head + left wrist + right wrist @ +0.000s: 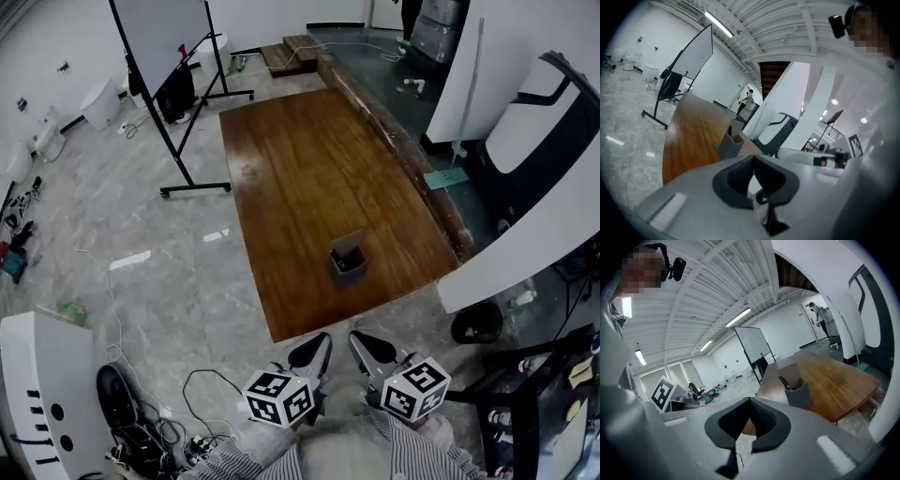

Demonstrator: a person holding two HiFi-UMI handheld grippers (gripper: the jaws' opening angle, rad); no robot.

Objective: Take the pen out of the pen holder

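Pen (pixel 783 382): dark, slim, seated in pen holder (pixel 799 391); long axis steeply oblique, lower end down inside the holder, upper end leaning left in the right gripper view and just clearing the rim. In the head view it reads only as a dark shape inside the holder. Holder is grey, open-topped, one wall taller than the rest, upright on wooden table (pixel 309 169) near its near edge; nothing else discernible inside. Left gripper (pixel 317 342) and right gripper (pixel 363 341) sit side by side off the table's near edge, over the floor, well apart from the holder. Both have fingertips pressed together, nothing between them. Whiteboard (pixel 161 36) stands beyond the table's far left corner.
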